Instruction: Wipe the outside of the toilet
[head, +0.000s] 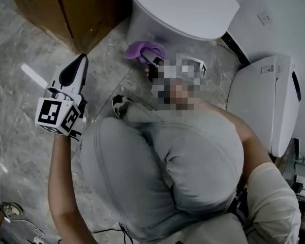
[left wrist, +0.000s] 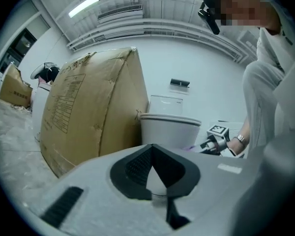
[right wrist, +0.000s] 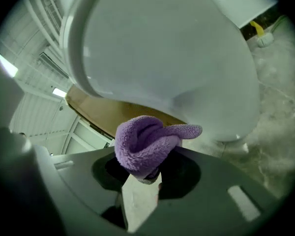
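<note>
The white toilet (head: pixel 183 9) stands at the top of the head view, lid down. My right gripper (head: pixel 152 61) is shut on a bunched purple cloth (head: pixel 144 50), held at the bowl's lower front side; a mosaic patch hides the gripper's body. In the right gripper view the cloth (right wrist: pixel 147 144) bulges out of the right gripper (right wrist: pixel 146 177) just under the curved bowl (right wrist: pixel 177 63); whether they touch is unclear. My left gripper (head: pixel 75 71) hangs over the floor left of the toilet, shut and holding nothing. Its own view shows the left gripper (left wrist: pixel 152 149), the toilet (left wrist: pixel 169 129) and the right gripper (left wrist: pixel 212 142).
A large cardboard box (head: pixel 66 9) stands close to the toilet's left side, also seen as the box (left wrist: pixel 93 112). Another white fixture (head: pixel 269 100) lies at the right. The floor (head: pixel 20 50) is grey marble tile. The person's knees (head: pixel 168 161) fill the lower middle.
</note>
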`<action>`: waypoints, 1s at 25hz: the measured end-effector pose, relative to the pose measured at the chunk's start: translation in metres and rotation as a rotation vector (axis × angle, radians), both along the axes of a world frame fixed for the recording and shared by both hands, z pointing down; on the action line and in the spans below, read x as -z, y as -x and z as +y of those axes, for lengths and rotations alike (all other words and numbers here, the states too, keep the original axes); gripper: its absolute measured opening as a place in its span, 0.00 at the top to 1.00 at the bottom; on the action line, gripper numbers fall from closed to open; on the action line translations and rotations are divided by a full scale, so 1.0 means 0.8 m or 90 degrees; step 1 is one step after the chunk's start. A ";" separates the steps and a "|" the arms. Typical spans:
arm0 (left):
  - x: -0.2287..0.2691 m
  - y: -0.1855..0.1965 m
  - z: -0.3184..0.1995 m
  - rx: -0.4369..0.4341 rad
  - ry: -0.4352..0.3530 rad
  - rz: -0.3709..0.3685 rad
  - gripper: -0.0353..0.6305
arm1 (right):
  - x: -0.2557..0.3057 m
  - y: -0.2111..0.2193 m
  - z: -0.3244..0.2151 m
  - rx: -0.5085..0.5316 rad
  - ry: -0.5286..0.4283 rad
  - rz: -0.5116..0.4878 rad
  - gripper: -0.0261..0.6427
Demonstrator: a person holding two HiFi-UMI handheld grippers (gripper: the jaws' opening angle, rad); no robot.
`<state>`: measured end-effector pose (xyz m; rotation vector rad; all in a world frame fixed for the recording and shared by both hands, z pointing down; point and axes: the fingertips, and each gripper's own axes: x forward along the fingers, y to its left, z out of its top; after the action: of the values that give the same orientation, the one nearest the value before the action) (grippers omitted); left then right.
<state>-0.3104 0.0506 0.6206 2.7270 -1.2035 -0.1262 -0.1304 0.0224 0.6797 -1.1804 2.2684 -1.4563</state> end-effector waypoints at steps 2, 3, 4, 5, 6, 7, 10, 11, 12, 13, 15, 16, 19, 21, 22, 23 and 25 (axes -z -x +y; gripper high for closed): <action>-0.013 0.011 -0.004 0.014 0.012 -0.001 0.94 | -0.055 0.010 -0.013 -0.011 0.037 0.001 0.76; -0.017 0.017 -0.006 0.018 0.016 -0.003 0.94 | -0.079 0.013 -0.021 -0.020 0.051 0.003 0.76; -0.019 0.023 -0.007 0.022 0.019 -0.006 0.94 | -0.101 0.014 -0.030 -0.033 0.061 0.005 0.76; -0.020 0.030 -0.008 0.027 0.021 -0.007 0.94 | -0.120 0.014 -0.041 -0.050 0.070 0.004 0.76; -0.021 0.038 -0.009 0.033 0.022 -0.007 0.94 | -0.138 0.014 -0.050 -0.069 0.078 0.001 0.76; -0.022 0.047 -0.009 0.040 0.025 -0.005 0.94 | -0.154 0.013 -0.060 -0.088 0.086 -0.005 0.76; -0.020 0.071 -0.007 0.059 0.031 0.003 0.94 | -0.201 0.008 -0.082 -0.156 0.118 -0.021 0.76; -0.020 0.078 -0.007 0.065 0.032 0.006 0.94 | -0.215 0.005 -0.087 -0.180 0.133 -0.026 0.76; -0.021 0.084 -0.006 0.070 0.035 0.007 0.94 | -0.229 0.004 -0.091 -0.198 0.146 -0.028 0.76; -0.022 0.089 -0.007 0.076 0.037 0.008 0.94 | -0.239 0.006 -0.095 -0.206 0.152 -0.025 0.76; -0.025 0.095 -0.008 0.082 0.042 0.006 0.94 | -0.251 0.009 -0.107 -0.205 0.150 -0.007 0.76; -0.028 0.097 -0.009 0.081 0.044 0.003 0.94 | -0.254 0.010 -0.113 -0.204 0.148 0.003 0.76; -0.035 0.100 -0.006 0.074 0.050 -0.002 0.94 | -0.254 0.008 -0.129 -0.211 0.143 0.017 0.76; -0.040 0.106 -0.004 0.078 0.054 0.002 0.94 | -0.249 0.006 -0.135 -0.221 0.144 0.006 0.76; -0.041 0.107 -0.003 0.080 0.055 0.004 0.94 | -0.243 0.006 -0.137 -0.226 0.144 -0.006 0.76; -0.042 0.108 -0.002 0.081 0.055 0.006 0.94 | -0.236 0.006 -0.138 -0.229 0.142 -0.020 0.76; -0.042 0.108 0.000 0.080 0.054 0.009 0.94 | -0.217 0.009 -0.140 -0.230 0.131 -0.044 0.76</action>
<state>-0.3965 0.0509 0.6539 2.5730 -1.3451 -0.1064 -0.1377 -0.0892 0.8531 -1.4809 1.7744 -1.5773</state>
